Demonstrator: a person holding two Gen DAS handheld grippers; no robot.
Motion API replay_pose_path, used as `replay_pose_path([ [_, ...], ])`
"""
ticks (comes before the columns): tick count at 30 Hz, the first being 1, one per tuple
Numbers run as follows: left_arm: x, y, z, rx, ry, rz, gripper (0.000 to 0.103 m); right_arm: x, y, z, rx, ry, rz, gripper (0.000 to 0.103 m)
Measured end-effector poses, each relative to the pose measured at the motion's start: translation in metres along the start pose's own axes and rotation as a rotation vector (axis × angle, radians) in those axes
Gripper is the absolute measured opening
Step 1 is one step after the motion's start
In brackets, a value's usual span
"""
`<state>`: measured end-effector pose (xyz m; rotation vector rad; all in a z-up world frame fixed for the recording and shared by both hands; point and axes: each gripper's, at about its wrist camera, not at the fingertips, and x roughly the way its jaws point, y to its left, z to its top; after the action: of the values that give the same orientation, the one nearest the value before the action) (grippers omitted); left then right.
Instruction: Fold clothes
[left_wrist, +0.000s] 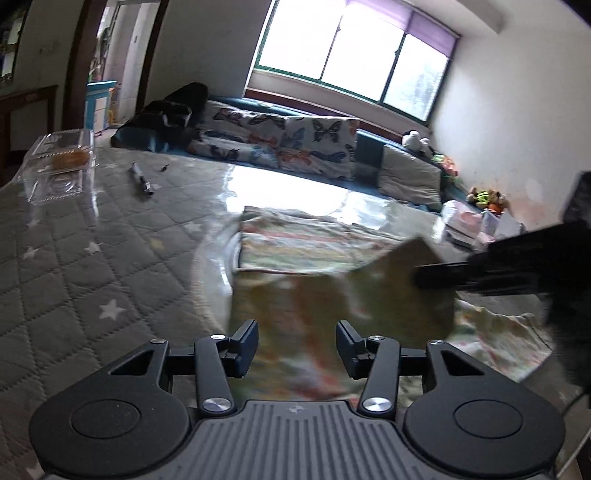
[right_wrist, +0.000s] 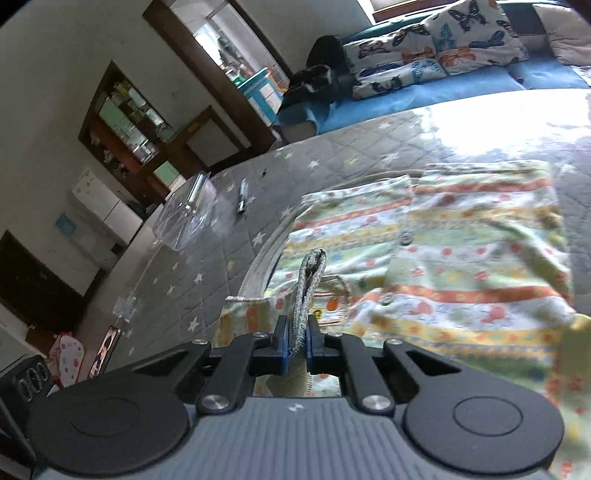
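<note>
A small striped, patterned garment (right_wrist: 461, 236) with buttons lies on the quilted grey star table cover (right_wrist: 207, 266). My right gripper (right_wrist: 297, 332) is shut on a grey ribbed edge (right_wrist: 312, 273) of it, which stands up between the pads. In the left wrist view the right gripper (left_wrist: 421, 276) comes in from the right and holds a flap of the garment (left_wrist: 332, 295) raised and blurred above the flat part (left_wrist: 295, 243). My left gripper (left_wrist: 297, 347) is open just in front of that raised flap, with nothing between its fingers.
A clear plastic box (left_wrist: 59, 166) with something orange inside sits at the table's far left, and a dark pen-like object (left_wrist: 142, 179) lies near it. Behind the table is a blue couch (left_wrist: 369, 147) with butterfly cushions (left_wrist: 280, 140). Soft toys (left_wrist: 487, 197) lie at the right.
</note>
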<state>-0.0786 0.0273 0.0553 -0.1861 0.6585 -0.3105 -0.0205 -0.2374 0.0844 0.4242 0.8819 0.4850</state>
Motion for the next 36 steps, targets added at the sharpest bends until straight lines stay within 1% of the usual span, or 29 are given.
replay_pose_path([
  [4,0.007,0.007,0.002,0.011,0.019,0.024,0.05,-0.011,-0.014,-0.002,0.031,-0.022,-0.033,0.008],
  [10,0.024,0.01,0.004,0.027,0.062,0.048,0.05,-0.01,-0.032,-0.011,0.071,-0.01,-0.091,0.008],
  [13,0.03,0.01,0.004,0.039,0.078,0.06,0.05,-0.015,-0.035,-0.015,0.07,-0.031,-0.124,0.008],
  [17,0.035,0.011,0.007,0.05,0.089,0.069,0.05,-0.024,-0.04,-0.015,0.08,-0.048,-0.147,0.008],
  [20,0.039,0.01,0.009,0.058,0.092,0.077,0.05,-0.031,-0.043,-0.014,0.091,-0.076,-0.147,0.008],
  [23,0.044,0.009,0.011,0.066,0.096,0.085,0.05,-0.033,-0.046,-0.011,0.081,-0.068,-0.149,0.009],
  [24,0.046,0.008,0.012,0.069,0.098,0.087,0.05,-0.031,-0.046,-0.011,0.075,-0.057,-0.159,0.011],
  [26,0.051,0.006,0.014,0.077,0.097,0.1,0.05,-0.026,-0.048,-0.013,0.061,-0.04,-0.193,0.014],
  [30,0.059,0.002,0.019,0.087,0.101,0.114,0.05,-0.023,-0.048,-0.017,0.007,-0.058,-0.259,0.016],
  [31,0.06,0.001,0.019,0.092,0.101,0.115,0.053,-0.022,-0.046,-0.018,-0.019,-0.059,-0.268,0.018],
  [32,0.062,0.0,0.02,0.098,0.102,0.116,0.06,-0.021,-0.044,-0.019,-0.045,-0.061,-0.276,0.018],
  [33,0.064,-0.001,0.02,0.104,0.102,0.117,0.062,-0.019,-0.041,-0.02,-0.073,-0.057,-0.277,0.019],
  [34,0.066,-0.003,0.02,0.111,0.102,0.122,0.068,-0.016,-0.038,-0.022,-0.104,-0.049,-0.272,0.021],
  [35,0.069,-0.004,0.02,0.117,0.103,0.127,0.072,-0.012,-0.035,-0.023,-0.134,-0.041,-0.267,0.025],
  [36,0.071,-0.005,0.02,0.122,0.106,0.133,0.074,-0.008,-0.033,-0.025,-0.161,-0.031,-0.265,0.03],
])
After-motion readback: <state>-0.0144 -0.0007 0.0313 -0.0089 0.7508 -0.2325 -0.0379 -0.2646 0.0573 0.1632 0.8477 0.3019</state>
